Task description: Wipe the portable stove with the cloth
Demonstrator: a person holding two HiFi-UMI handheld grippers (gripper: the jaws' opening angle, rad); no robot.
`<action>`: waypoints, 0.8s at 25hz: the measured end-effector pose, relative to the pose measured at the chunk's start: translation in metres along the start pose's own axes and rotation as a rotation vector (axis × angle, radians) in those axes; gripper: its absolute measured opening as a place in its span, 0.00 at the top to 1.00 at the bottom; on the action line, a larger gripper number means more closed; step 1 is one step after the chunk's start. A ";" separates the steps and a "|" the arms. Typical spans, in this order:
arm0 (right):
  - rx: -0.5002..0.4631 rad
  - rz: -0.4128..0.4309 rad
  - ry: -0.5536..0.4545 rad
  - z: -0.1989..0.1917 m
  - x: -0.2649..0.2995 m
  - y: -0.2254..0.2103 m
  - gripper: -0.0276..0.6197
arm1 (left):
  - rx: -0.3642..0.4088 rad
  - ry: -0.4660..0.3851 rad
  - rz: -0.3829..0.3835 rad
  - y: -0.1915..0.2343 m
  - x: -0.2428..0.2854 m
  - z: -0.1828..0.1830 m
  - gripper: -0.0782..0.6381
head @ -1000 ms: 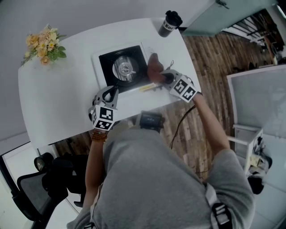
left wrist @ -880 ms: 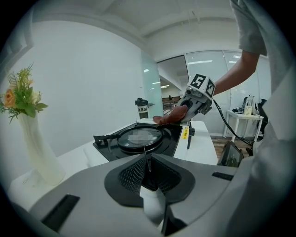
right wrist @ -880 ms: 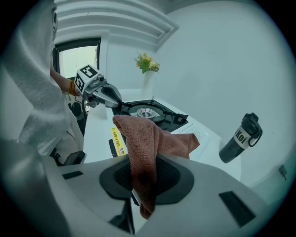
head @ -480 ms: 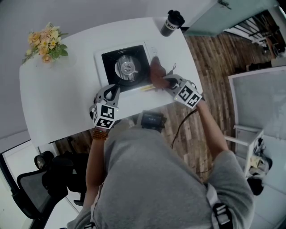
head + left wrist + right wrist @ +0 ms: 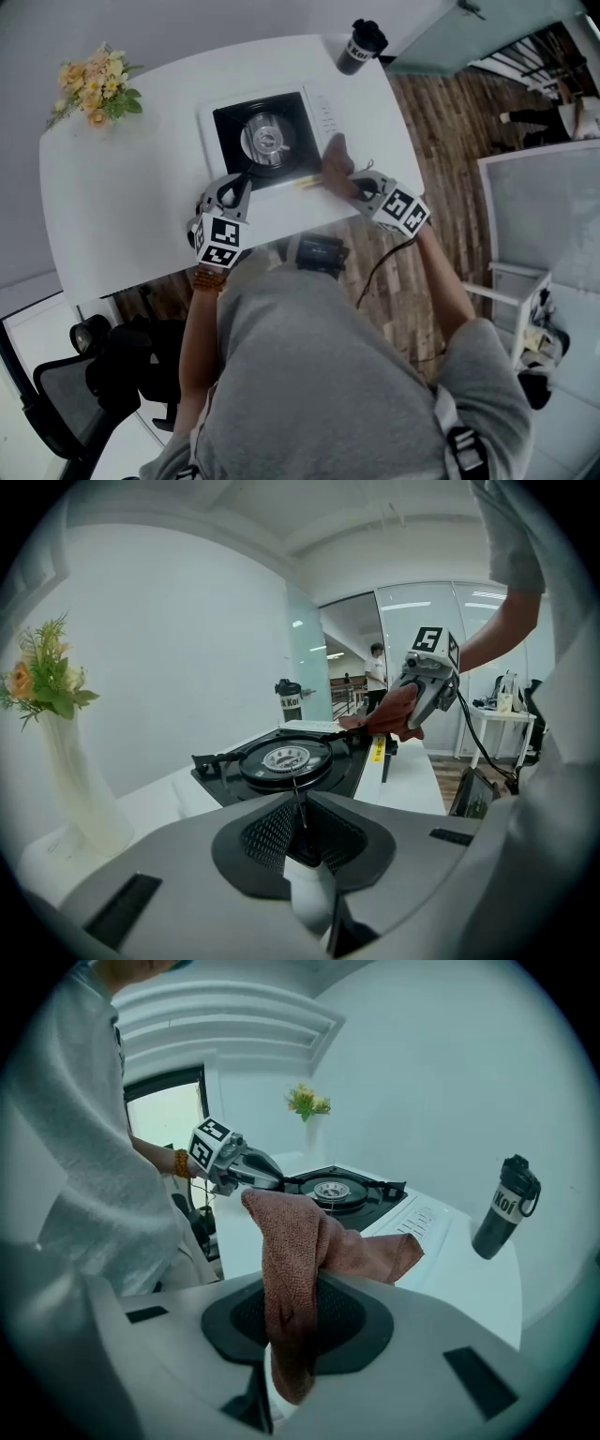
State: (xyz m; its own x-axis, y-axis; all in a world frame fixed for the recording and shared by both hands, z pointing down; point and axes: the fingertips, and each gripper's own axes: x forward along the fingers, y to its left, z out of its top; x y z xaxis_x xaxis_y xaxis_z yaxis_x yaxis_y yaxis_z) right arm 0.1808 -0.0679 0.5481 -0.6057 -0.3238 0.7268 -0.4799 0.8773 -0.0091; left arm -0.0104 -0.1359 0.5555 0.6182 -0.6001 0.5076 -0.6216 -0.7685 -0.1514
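The portable stove (image 5: 267, 141) has a white frame and a black top with a round burner, and sits at the middle of the white table (image 5: 122, 202). My right gripper (image 5: 361, 183) is shut on a brown cloth (image 5: 337, 161) at the stove's near right corner. In the right gripper view the cloth (image 5: 300, 1241) drapes over the jaws and hangs a little in front of the stove (image 5: 342, 1194). My left gripper (image 5: 230, 192) is shut with nothing in it, its tip at the stove's near left edge (image 5: 291, 761).
A dark travel cup (image 5: 361, 45) stands at the table's far right corner. A vase of yellow flowers (image 5: 94, 89) stands at the far left. A small black device (image 5: 317, 251) lies at the table's near edge, against the person.
My right gripper has drawn the cloth along the stove's right side toward the near edge. The left gripper has stayed where it was.
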 end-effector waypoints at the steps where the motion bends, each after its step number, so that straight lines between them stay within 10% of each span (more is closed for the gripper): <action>1: -0.002 0.041 0.008 -0.001 -0.002 0.007 0.83 | 0.002 -0.002 0.001 0.000 0.000 0.000 0.80; 7: 0.067 0.531 -0.111 0.054 -0.060 0.054 0.82 | 0.012 -0.010 0.001 0.000 0.000 0.000 0.81; 9: 0.069 0.560 -0.192 0.091 -0.081 0.039 0.82 | 0.013 -0.011 0.001 0.000 -0.001 0.001 0.81; 17: 0.022 0.061 -0.270 0.165 -0.059 -0.115 0.82 | 0.016 -0.015 0.007 -0.001 0.001 0.000 0.81; 20: 0.020 -0.281 -0.239 0.167 -0.044 -0.183 0.82 | 0.018 -0.018 0.005 -0.001 0.001 0.000 0.81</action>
State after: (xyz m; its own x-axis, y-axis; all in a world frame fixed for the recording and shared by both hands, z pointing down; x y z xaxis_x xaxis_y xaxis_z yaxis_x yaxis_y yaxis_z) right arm 0.1889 -0.2737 0.4032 -0.5786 -0.6265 0.5222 -0.6595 0.7361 0.1524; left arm -0.0091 -0.1351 0.5561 0.6239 -0.6073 0.4919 -0.6158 -0.7696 -0.1691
